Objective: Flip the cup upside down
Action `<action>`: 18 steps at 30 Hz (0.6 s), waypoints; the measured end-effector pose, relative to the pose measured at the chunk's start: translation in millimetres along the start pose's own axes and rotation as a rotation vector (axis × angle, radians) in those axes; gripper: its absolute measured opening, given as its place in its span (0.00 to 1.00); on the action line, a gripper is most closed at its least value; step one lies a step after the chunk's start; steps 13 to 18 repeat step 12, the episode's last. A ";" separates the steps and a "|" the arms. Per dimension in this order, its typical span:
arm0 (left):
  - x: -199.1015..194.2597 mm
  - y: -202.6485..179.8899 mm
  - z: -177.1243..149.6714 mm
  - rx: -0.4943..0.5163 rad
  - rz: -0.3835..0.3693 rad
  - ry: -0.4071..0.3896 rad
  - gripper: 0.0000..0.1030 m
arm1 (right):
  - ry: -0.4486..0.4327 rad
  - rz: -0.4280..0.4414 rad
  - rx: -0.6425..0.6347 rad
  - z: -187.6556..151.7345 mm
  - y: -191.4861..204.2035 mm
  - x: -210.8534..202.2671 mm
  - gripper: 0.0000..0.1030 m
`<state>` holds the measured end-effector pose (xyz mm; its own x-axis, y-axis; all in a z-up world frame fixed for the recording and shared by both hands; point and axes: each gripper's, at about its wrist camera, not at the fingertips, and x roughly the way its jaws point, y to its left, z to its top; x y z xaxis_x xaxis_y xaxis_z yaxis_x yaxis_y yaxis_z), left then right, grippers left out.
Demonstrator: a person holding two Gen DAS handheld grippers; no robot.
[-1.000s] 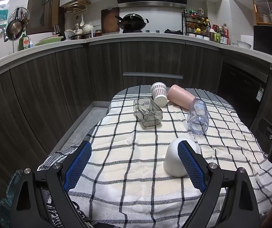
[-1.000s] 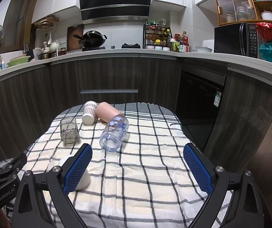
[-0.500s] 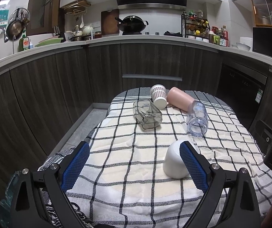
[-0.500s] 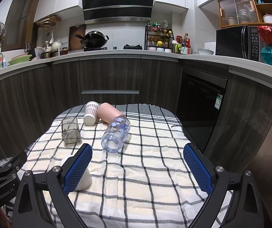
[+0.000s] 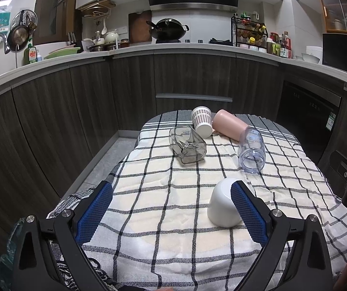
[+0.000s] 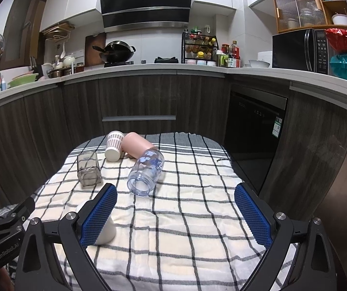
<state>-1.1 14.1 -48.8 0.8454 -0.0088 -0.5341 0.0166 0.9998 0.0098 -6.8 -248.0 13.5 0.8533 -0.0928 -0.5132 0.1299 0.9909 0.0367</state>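
One checked cloth covers the table, and five cups lie on it. Near the far edge are four on their sides, all empty as far as I can see: a clear plastic jar, a pink cup, a square glass and a patterned paper cup. One white cup sits mouth down toward the near edge. Two tongs, left gripper and right gripper, gape wide, holding nothing
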 end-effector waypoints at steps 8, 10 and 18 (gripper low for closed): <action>1.7 -0.1 -1.5 0.002 0.009 0.001 0.97 | 0.005 0.001 -0.002 -0.2 -1.4 0.4 0.95; 1.6 0.4 -1.8 0.003 0.008 0.002 0.98 | 0.006 0.001 -0.003 -0.2 -2.1 0.5 0.95; 1.8 1.0 -1.4 0.003 0.009 0.005 1.00 | 0.007 0.002 -0.004 -0.1 -2.2 1.1 0.95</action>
